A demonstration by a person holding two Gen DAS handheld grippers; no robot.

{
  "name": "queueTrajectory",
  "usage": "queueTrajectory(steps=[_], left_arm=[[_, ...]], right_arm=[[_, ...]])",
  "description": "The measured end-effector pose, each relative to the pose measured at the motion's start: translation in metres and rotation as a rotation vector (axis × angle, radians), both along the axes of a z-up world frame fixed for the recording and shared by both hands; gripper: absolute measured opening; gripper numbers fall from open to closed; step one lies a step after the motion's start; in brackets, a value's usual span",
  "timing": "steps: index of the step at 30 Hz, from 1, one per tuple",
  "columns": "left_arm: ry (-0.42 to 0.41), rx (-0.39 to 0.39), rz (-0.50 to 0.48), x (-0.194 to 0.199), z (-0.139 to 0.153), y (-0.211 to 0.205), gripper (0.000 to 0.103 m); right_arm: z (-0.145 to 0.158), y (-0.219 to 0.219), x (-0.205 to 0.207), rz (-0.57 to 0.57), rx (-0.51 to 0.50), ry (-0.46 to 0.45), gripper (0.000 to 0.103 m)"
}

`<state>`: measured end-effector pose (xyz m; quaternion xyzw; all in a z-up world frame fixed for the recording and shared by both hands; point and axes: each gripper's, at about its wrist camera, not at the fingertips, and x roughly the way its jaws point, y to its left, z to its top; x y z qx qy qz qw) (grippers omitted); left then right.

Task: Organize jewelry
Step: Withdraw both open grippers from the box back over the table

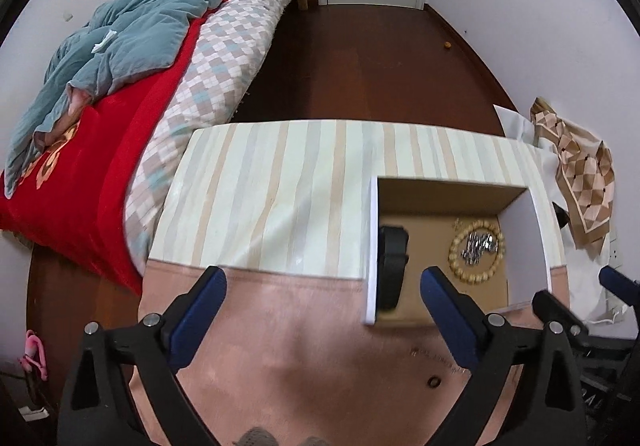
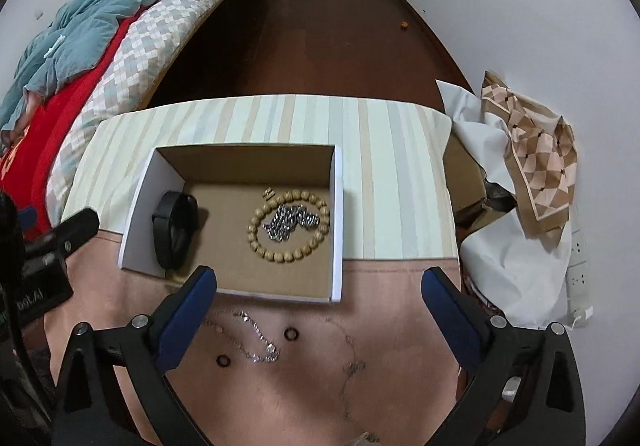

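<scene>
An open cardboard box (image 2: 338,205) with white outer walls sits on the table; it also shows in the left wrist view (image 1: 372,246). Inside lie a black band (image 2: 176,230), a wooden bead bracelet (image 2: 288,256) and a silver chain (image 2: 288,224). On the pink cloth in front of the box lie a silver necklace (image 2: 256,342), two dark rings (image 2: 291,334) (image 2: 222,360) and a thin pale chain (image 2: 352,366). My right gripper (image 2: 320,290) is open and empty above these. My left gripper (image 1: 324,286) is open and empty, left of the box.
The table carries a striped cloth (image 2: 384,149) at the back and a pink cloth (image 2: 392,326) in front. A bed with red and teal bedding (image 1: 120,85) stands to the left. A patterned scarf over white fabric (image 2: 536,165) lies to the right. Dark wooden floor (image 2: 340,37) lies beyond.
</scene>
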<state>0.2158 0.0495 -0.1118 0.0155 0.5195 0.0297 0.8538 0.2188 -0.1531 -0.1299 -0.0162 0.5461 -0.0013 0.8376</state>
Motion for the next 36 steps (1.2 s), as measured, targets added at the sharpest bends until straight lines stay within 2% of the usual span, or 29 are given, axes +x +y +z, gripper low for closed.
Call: queueTrajectory(steps=[8, 21, 29, 34, 36], left_arm=[[-0.053, 0.028, -0.003, -0.032, 0.019, -0.001, 0.099], [-0.2, 0.031, -0.021, -0.092, 0.083, -0.001, 0.099], [-0.235, 0.009, -0.031, -0.12, 0.104, 0.001, 0.099], [-0.229, -0.006, -0.007, -0.129, 0.109, 0.006, 0.099], [-0.227, 0.012, 0.001, -0.132, 0.107, 0.005, 0.099]], right_arm=[[0.019, 0.0, -0.03, -0.019, -0.01, -0.048, 0.103], [0.091, 0.001, -0.093, -0.036, -0.022, -0.192, 0.103], [0.128, 0.004, -0.126, -0.021, -0.018, -0.259, 0.103], [0.135, 0.004, -0.139, -0.017, 0.015, -0.265, 0.103], [0.132, -0.001, -0.141, -0.012, 0.071, -0.262, 0.103]])
